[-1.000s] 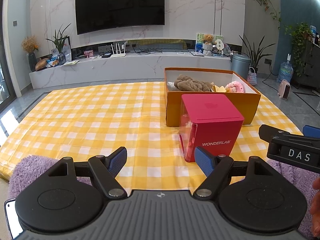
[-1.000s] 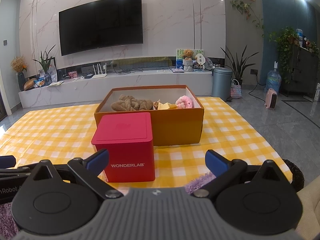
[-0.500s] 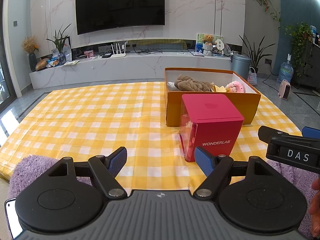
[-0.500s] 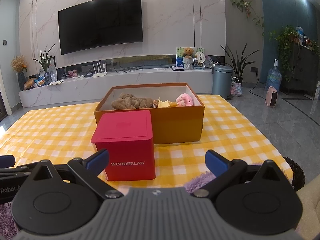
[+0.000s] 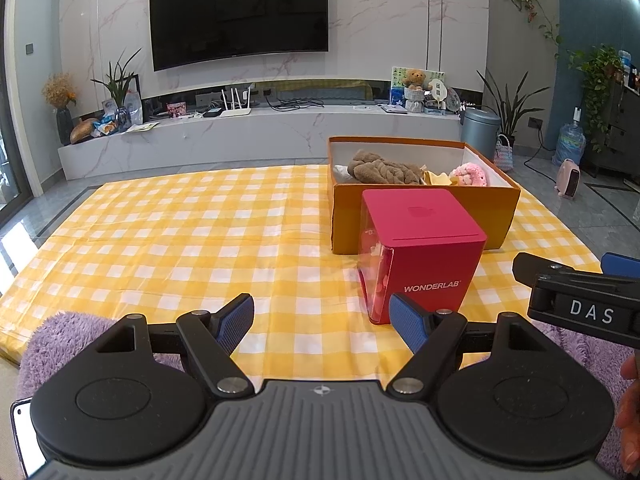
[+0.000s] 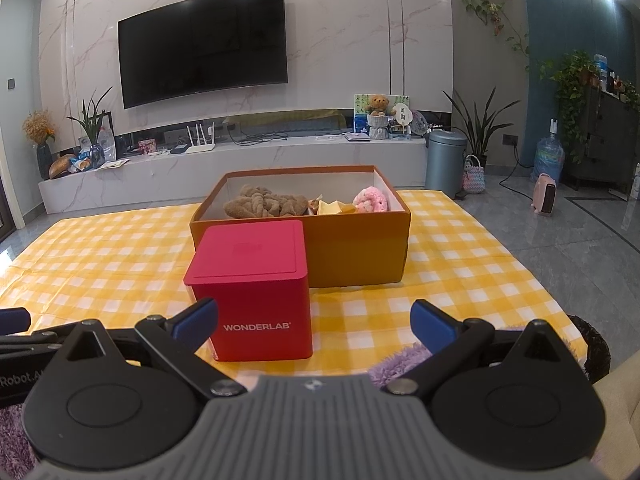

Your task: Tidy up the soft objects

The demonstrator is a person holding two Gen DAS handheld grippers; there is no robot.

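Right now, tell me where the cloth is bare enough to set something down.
Most room is the yellow checked cloth left of the orange box and red WONDERLAB box. A smaller bare strip lies right of both boxes. It is crowded where the red box stands directly before the orange one, and inside that box, around the brown plush.

place: home living room | evidence: wall-mounted TV [image 6: 204, 42], marble media console [image 6: 240, 164], houseplants [image 6: 476, 128]

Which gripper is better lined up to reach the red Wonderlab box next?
Right gripper, probably: the red box sits almost centred ahead of its open jaws. From the left gripper, also open, it lies off right.
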